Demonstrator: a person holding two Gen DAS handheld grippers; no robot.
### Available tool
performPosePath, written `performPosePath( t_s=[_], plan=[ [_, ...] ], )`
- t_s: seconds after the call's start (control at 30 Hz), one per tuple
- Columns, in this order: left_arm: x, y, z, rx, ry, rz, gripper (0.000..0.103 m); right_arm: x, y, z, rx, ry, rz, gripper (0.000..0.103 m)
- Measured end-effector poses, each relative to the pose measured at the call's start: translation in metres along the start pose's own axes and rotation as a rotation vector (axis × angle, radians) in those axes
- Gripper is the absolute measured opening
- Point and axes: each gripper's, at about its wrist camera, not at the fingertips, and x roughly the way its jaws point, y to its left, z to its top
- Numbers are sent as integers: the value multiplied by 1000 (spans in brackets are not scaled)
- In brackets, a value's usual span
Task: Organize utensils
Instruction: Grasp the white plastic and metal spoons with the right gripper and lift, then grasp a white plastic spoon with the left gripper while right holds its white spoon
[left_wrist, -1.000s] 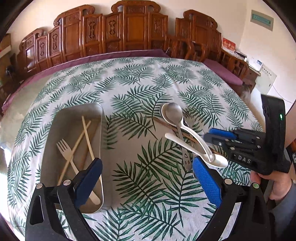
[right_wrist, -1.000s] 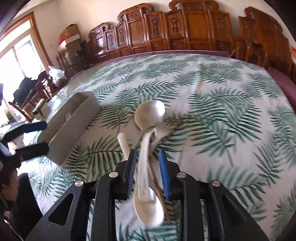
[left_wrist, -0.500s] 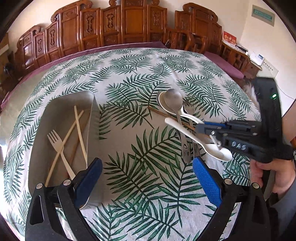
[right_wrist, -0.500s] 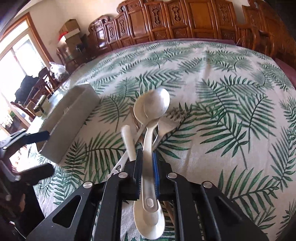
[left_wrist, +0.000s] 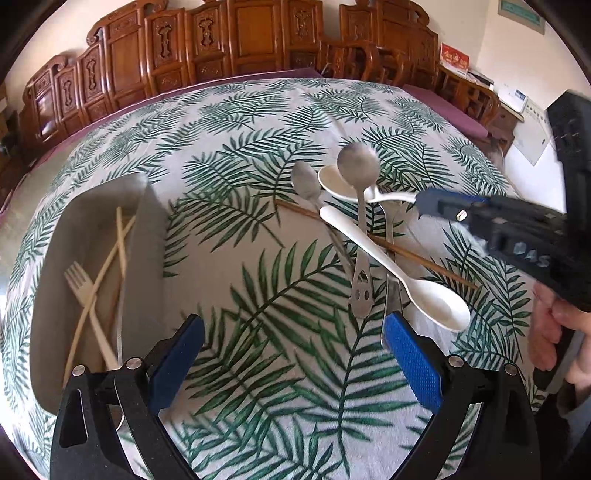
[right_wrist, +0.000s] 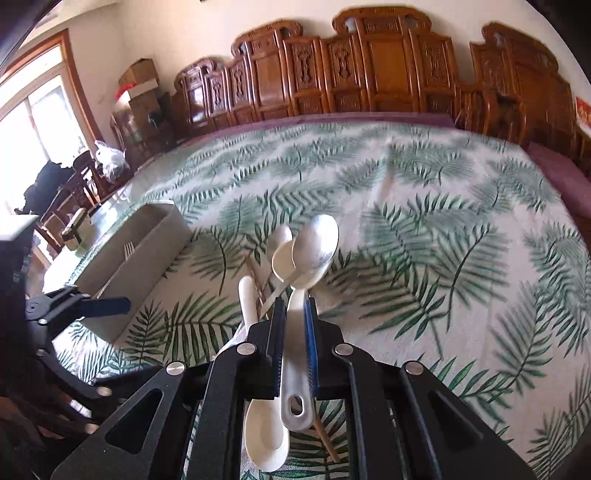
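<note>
Pinching the handle of the white ceramic spoon (right_wrist: 295, 354) between its blue pads, my right gripper (right_wrist: 294, 328) has that spoon clamped firmly, its bowl raised over the leaf-patterned tablecloth (right_wrist: 424, 236). The left gripper (left_wrist: 293, 363) is spread wide and carries nothing, hovering just beside the near end of the grey rectangular tray (left_wrist: 147, 236).

I take the tray as my landmark. A pale plastic fork (left_wrist: 86, 295) and light wooden chopsticks (left_wrist: 120, 240) already lie inside it. To the right of the tray, apart from it, sits the remaining heap: a long white plastic spoon (left_wrist: 391, 269), a steel spoon with a slotted handle (left_wrist: 358, 221), a smaller steel spoon (left_wrist: 306, 182) and a brown chopstick (left_wrist: 373, 240), all crossing one another.

To do this step well, I judge I should lift straight up until the spoon is clear of the heap, since the white plastic spoon lies close under my fingers. Then I carry it leftward, align it lengthwise with the tray, lower it inside, and release only when it rests on the floor. The left gripper could steady the tray wall.
</note>
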Motion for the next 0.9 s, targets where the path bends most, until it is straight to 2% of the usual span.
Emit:
performPosePath(
  t_s=[0.2,0.33,0.47,0.7,0.9],
  plan=[
    [9,-4,0,5,14,9,94,-21,-4,9,-7,-104,-14,12],
    [9,-6,1,3,16,12,94,-28,-8,14,-25,-138,-73,12],
    [10,-10,1,-7,11,-4,94,-30,-18,13,-31,-130,-159,12],
    [15,-13,6,-7,12,-16,94,-34,-40,9,3,-114,-184,12],
    [13,-21,5,40,-5,-61,78,-36,-42,6,-1,-108,-183,12]
  ],
)
